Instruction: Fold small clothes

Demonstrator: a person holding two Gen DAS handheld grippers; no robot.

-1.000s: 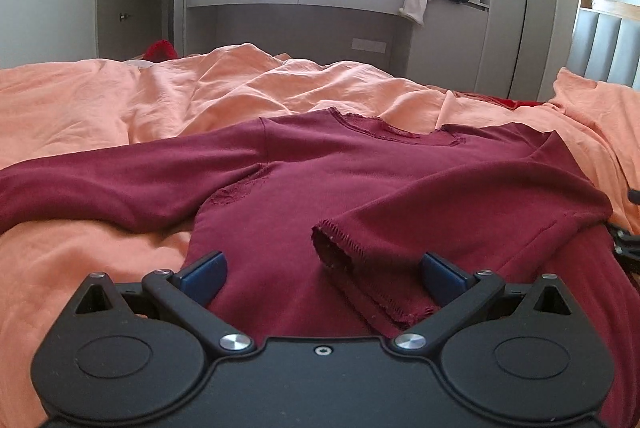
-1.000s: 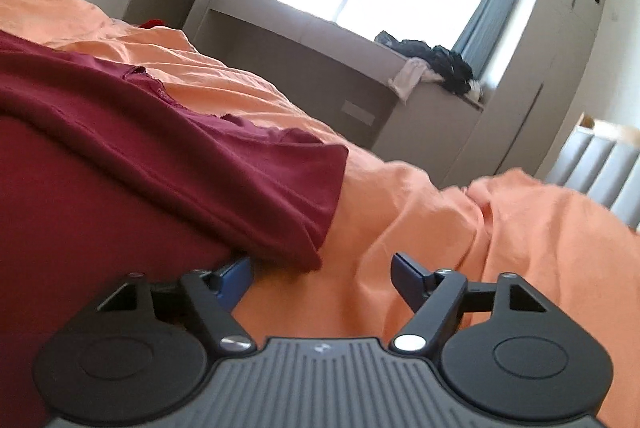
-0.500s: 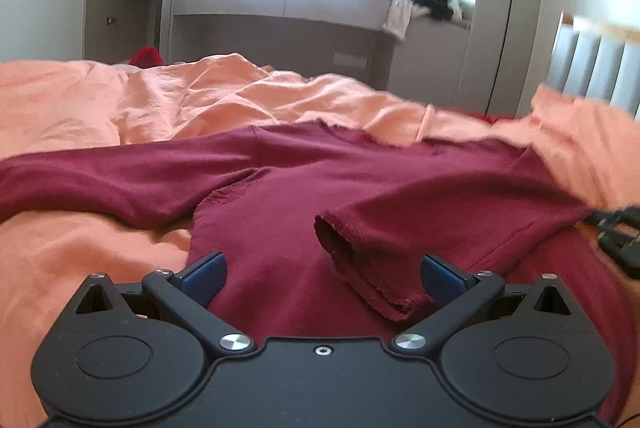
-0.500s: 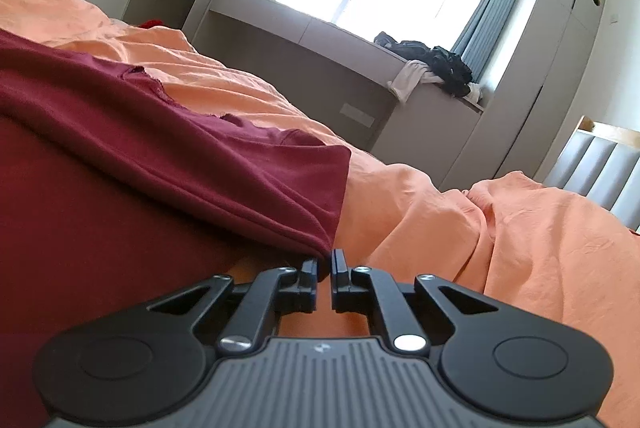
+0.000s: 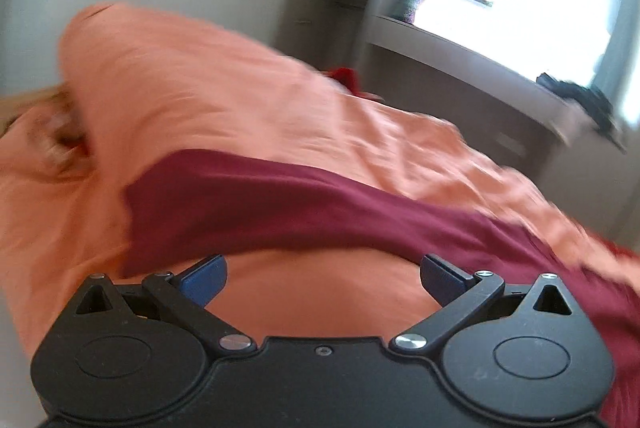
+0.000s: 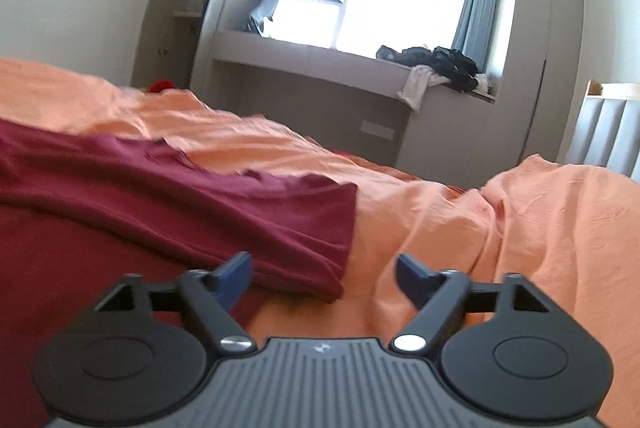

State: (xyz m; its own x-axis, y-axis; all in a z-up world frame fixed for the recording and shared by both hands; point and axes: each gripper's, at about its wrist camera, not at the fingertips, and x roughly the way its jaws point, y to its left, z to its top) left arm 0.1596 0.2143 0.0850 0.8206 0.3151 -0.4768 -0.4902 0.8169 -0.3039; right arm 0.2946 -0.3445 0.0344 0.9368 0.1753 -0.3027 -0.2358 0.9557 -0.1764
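A dark red long-sleeved top (image 6: 160,196) lies spread on an orange bed cover (image 6: 520,212). In the left wrist view, which is motion-blurred, its left sleeve (image 5: 280,204) stretches across the cover just beyond my left gripper (image 5: 322,274), which is open and empty. In the right wrist view the folded right shoulder edge (image 6: 320,244) lies just in front of my right gripper (image 6: 324,276), which is open and holds nothing.
A grey window bench (image 6: 320,60) with a pile of dark clothes (image 6: 436,64) runs behind the bed. A padded headboard (image 6: 608,132) stands at the right. A small red item (image 6: 160,85) lies at the bed's far edge. Wardrobes line the wall.
My right gripper shut at the folded shoulder edge, then opened again and drew back. My left gripper swung quickly left from the garment's body to the outstretched left sleeve.
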